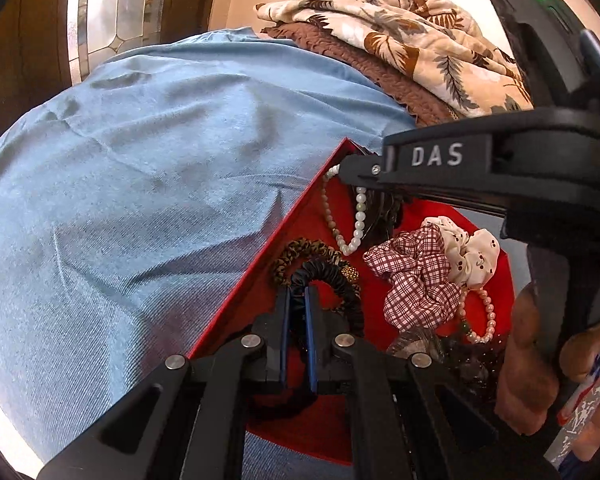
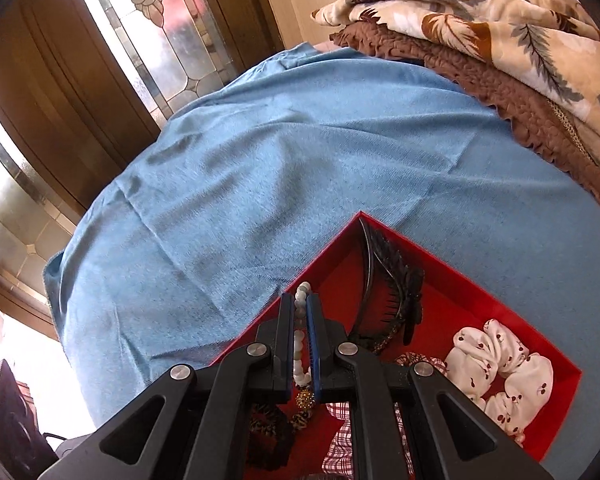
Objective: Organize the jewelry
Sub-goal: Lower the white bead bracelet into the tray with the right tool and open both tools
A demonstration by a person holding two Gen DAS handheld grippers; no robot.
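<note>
Both grippers are working over the red tray (image 1: 236, 300) sitting on the blue cloth (image 1: 148, 184), and both are pinching something. The left gripper (image 1: 299, 292) is pointing down into the tray's near-left part with its jaws nearly together, clamping the black scrunchie (image 1: 340, 276); the scrunchie's loop is curling out to the right of the fingertips, lying against the leopard-print scrunchie (image 1: 300, 248) just beyond them. The right gripper (image 2: 300, 300) is reaching in from the right toward the tray's far corner, jaws squeezed tight on the pearl bead strand (image 2: 300, 344), with beads running straight up the slot between its fingers and poking out past the tips. In the left wrist view that strand (image 1: 356, 224) is hanging in a loop below the right gripper's (image 1: 346, 170) tip. To the right in the tray, the plaid scrunchie (image 1: 416, 280) and the white cherry-print scrunchie (image 1: 468, 252) are lying touching each other, with a pink bead bracelet (image 1: 484, 316) just beside them. A black hair comb (image 2: 392, 292) is resting along the far edge. Floral fabric (image 2: 480, 20) is piled behind the cloth.
</note>
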